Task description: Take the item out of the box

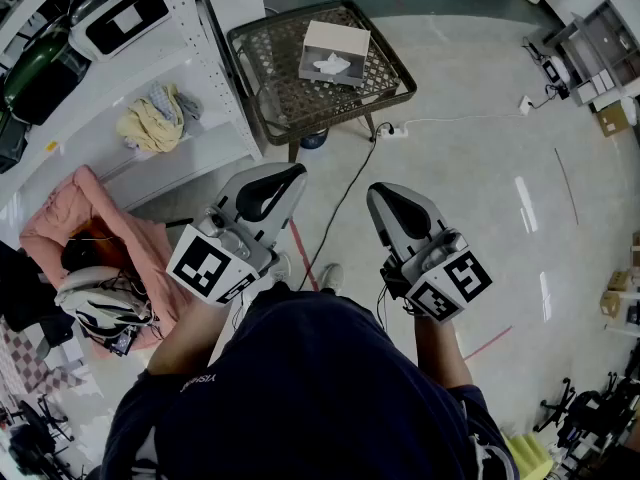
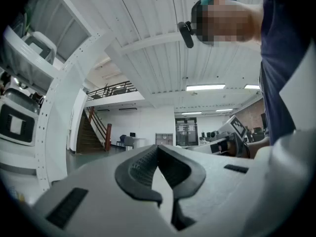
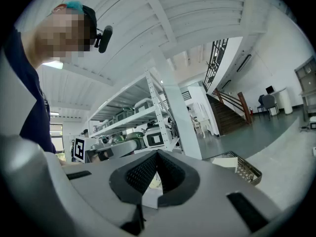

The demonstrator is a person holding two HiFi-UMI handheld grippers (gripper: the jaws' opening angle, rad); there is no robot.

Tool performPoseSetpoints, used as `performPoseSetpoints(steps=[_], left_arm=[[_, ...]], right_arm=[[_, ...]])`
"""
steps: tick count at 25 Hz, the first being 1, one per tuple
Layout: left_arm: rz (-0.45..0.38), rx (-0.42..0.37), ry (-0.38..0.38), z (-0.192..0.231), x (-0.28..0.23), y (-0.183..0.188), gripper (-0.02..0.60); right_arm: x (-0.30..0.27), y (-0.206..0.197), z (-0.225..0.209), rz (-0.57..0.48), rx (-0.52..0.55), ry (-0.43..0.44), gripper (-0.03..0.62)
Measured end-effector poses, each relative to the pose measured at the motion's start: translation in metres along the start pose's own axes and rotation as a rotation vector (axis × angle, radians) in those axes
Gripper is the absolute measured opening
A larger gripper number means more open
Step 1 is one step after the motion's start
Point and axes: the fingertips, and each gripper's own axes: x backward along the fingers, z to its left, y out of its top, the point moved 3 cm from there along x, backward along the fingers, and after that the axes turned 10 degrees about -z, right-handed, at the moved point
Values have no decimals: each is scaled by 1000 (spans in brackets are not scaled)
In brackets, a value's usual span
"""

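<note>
Head view: I judge the task to be at the approach step, with nothing yet touched. The box (image 1: 335, 53) sits near the middle of the mesh table (image 1: 262, 43), and the white tissue (image 1: 331, 65) stands up out of its top slot. Both grippers are held on the near side of the table, well apart from it and close to my body. In its own view the left gripper (image 1: 290, 180) has its jaws closed tip to tip with nothing between them. The right gripper (image 1: 385, 200) is the same, jaws together and empty, with the table and box visible beyond its tips. The next move, as I assess it, is to carry one gripper over the table, part its jaws above the slot and close on the tissue alone. The box looks light and may lift with the tissue, so the other gripper may need to steady it. The table has a raised rim all round, which I must clear from above. The shelving unit (image 1: 150, 98) stands just left of the table and limits room there. A cable (image 1: 345, 193) trails across the floor from the table's near side, and a power strip (image 1: 393, 130) lies by its near right leg. The floor right of the table is open.
</note>
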Motion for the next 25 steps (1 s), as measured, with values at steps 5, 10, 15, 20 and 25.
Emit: performPoseSetpoints(steps=[5,10,15,20,25], left_arm=[[1,2,2,-1,-3,-2,6],[4,2,8,-7,-11,-7,6],[11,5,19,-17,-20,-16,6],[20,7,26,-35,-33,-28,6],[30,7,43,-41,-41,-37,6]], right_arm=[[1,1,-2,-2,0,4,23],[8,1,-10,-1,-11,3,23],[18,0,-22,5,-30,7,25],[33,-2,-33,18,-36,24,25],[41,-5,-45,26,-51,38,25]])
